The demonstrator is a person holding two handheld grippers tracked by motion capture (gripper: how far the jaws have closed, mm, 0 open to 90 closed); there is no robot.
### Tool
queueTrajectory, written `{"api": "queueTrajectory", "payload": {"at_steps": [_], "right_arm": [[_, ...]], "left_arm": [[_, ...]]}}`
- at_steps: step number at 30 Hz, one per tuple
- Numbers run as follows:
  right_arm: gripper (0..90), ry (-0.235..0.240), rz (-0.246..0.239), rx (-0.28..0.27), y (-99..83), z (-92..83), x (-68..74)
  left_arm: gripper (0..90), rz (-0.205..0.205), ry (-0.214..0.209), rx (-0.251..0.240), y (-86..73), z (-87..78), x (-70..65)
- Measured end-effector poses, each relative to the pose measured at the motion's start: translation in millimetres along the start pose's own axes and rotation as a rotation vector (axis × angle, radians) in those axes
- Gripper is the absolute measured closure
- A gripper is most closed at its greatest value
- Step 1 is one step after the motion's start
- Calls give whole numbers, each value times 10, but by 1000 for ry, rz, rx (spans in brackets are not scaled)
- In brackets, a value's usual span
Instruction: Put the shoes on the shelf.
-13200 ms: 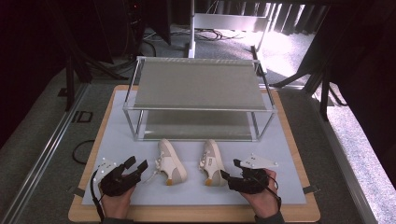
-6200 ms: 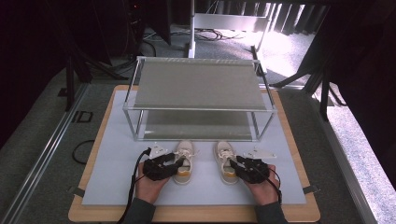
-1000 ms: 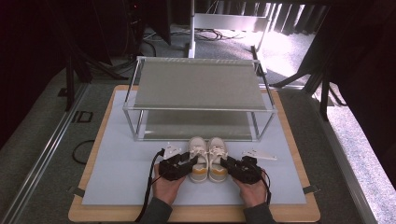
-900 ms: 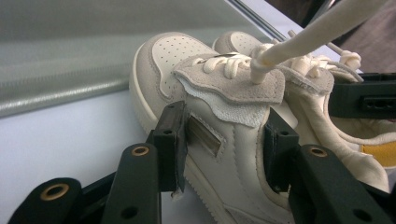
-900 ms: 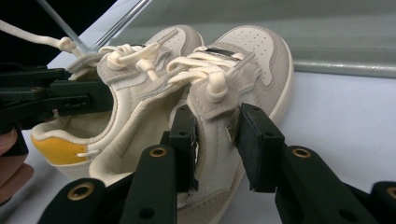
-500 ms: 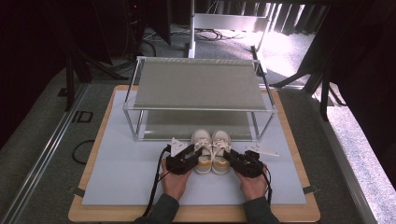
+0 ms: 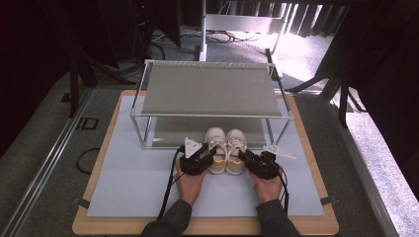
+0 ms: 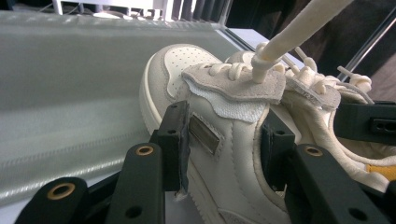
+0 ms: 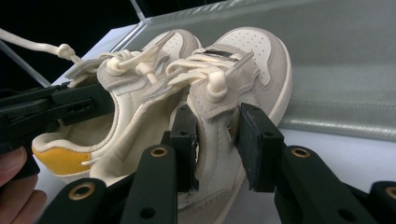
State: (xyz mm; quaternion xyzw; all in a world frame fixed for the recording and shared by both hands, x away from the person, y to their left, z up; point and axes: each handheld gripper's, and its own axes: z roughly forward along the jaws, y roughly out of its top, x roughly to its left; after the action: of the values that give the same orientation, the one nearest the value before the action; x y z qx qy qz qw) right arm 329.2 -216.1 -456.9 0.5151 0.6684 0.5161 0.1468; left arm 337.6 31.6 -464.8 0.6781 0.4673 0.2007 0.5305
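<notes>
Since the earlier high views, two shoes have travelled from a spread position near the table's 6 o'clock edge toward 12 o'clock, and now stand side by side, touching, with their toes just under the front edge of the rack [image 7: 210, 89].

Count: two shoes, two grippers, two hands, one two-tier rack, one pale mat [image 7: 128, 182] on one wooden board [image 7: 306, 228].

Left shoe [image 7: 216, 148]: cream with a yellow heel patch, upright, toe toward 12 o'clock. The left gripper [image 7: 207, 154] comes in from 7 o'clock; in the left gripper view its two black jaws sit on either side of this shoe's outer side wall [image 8: 224, 154], pads pressing the leather. The jaws have just been closing, with the shoe wall between them.

Right shoe [image 7: 235, 150]: the same kind, upright, parallel to the first. The right gripper [image 7: 247, 157] comes in from 5 o'clock; in the right gripper view its jaws are clamped on the shoe's side wall [image 9: 215, 135] beside the laces.

Each hand, left [image 7: 190, 180] and right [image 7: 267, 185], grasps its gripper from behind, at 6 o'clock of the shoes.

Rack: metal frame with two grey mesh shelves, at 12 o'clock of the pair; the lower shelf [image 8: 70, 93] lies just ahead of the toes.
</notes>
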Motion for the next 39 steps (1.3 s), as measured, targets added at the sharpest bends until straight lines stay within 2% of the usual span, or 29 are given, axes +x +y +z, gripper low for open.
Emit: {"api": "queueTrajectory", "payload": {"at_steps": [8, 14, 19, 28, 39], "right_arm": [[684, 0, 15, -11, 99, 35, -68], [684, -10, -4, -29, 216, 30, -59], [684, -12, -7, -31, 253, 85, -78], [684, -20, -24, -31, 299, 239, -126], [684, -26, -5, -34, 330, 401, -205]], "left_arm": [[609, 10, -1, -12, 120, 90, 2], [609, 21, 5, -32, 200, 120, -2], [610, 6, 18, -49, 202, 170, 20], [611, 3, 49, -57, 193, 292, 89], [612, -15, 70, -57, 188, 430, 153]]}}
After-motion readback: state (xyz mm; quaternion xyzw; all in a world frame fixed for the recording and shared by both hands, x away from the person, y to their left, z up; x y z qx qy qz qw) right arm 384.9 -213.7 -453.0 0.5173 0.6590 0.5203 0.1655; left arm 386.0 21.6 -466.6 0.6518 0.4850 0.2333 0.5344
